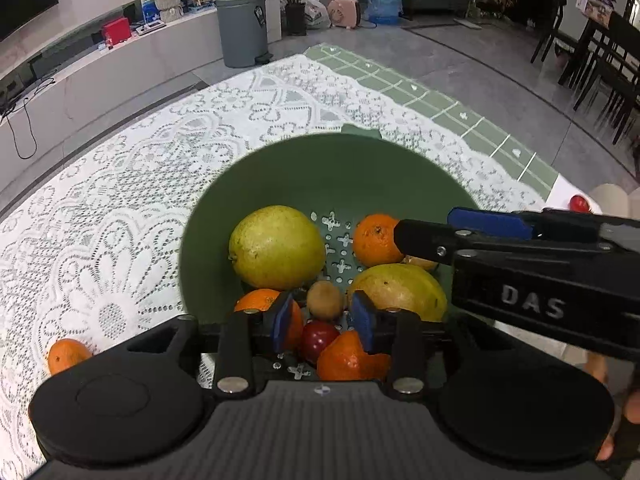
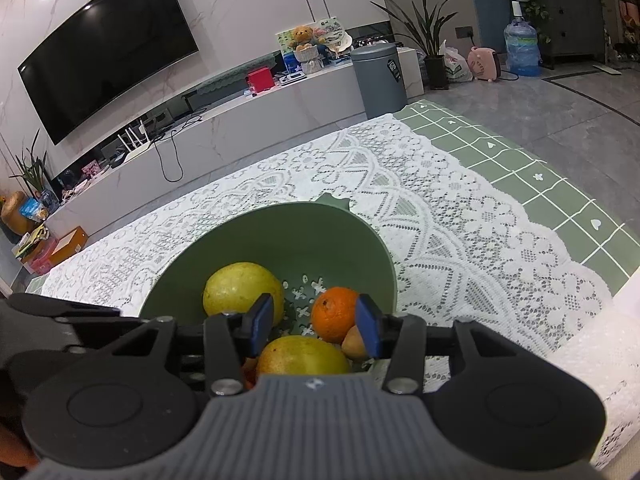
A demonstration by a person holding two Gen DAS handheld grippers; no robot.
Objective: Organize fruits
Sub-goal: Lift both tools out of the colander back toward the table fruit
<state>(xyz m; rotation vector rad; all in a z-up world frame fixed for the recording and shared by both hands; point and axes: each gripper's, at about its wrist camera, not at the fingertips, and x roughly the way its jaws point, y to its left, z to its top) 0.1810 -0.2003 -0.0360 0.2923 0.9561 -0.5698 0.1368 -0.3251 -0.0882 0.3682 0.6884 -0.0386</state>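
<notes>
A green colander bowl (image 1: 320,168) (image 2: 288,232) on the lace cloth holds a yellow-green pear (image 1: 276,246) (image 2: 240,288), a mango (image 1: 396,290) (image 2: 302,356), oranges (image 1: 376,240) (image 2: 334,312), a kiwi (image 1: 325,300), a red plum (image 1: 318,338) and a further orange (image 1: 348,358). My left gripper (image 1: 323,322) is open and empty above the bowl's near side. My right gripper (image 2: 314,326) is open and empty over the mango; it shows from the side in the left wrist view (image 1: 440,232). One orange (image 1: 66,354) lies on the cloth, left of the bowl.
A small red fruit (image 1: 580,203) lies at the table's right edge. The lace cloth (image 1: 160,152) covers a green grid mat (image 2: 540,168). A grey bin (image 1: 242,28), TV bench and dining chairs (image 1: 600,56) stand beyond the table.
</notes>
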